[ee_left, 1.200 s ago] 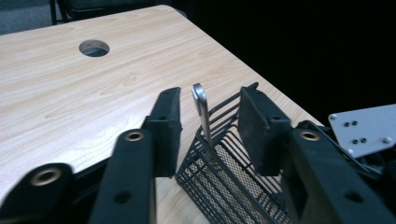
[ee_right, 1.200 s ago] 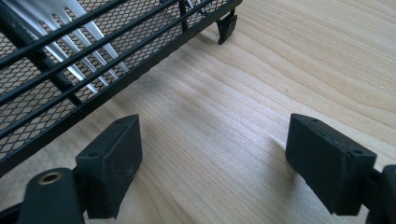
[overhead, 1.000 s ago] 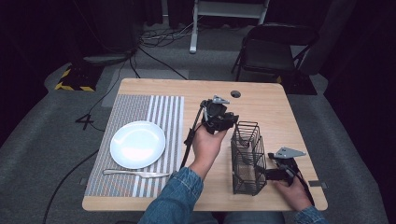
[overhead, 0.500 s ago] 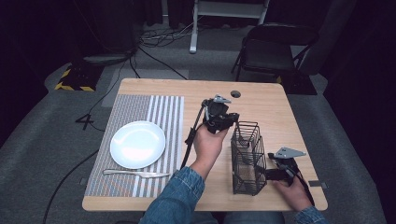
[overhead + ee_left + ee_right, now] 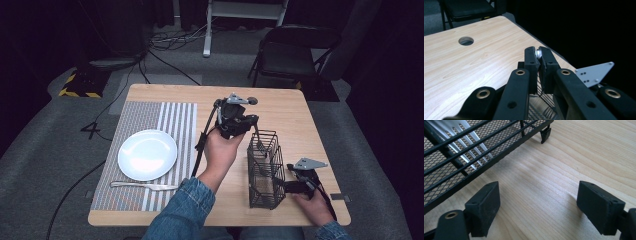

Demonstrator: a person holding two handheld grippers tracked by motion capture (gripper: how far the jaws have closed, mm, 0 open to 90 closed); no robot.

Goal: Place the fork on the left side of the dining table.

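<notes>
left gripper (image 5: 248, 123): jaws clamped on a fork's (image 5: 539, 53) handle end, above basket (image 5: 265, 170) far end | fork: long axis about upright, tines down in basket | right gripper (image 5: 537, 207): jaws wide apart, nothing held, beside basket | writing: none legible

overhead forward-down, two close jaw-level views

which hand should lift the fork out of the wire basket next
Left. The left gripper sits over the wire basket, jaws shut on the fork handle. The right gripper rests open on the table beside the basket, holding nothing; fork tines show through the mesh.
</notes>
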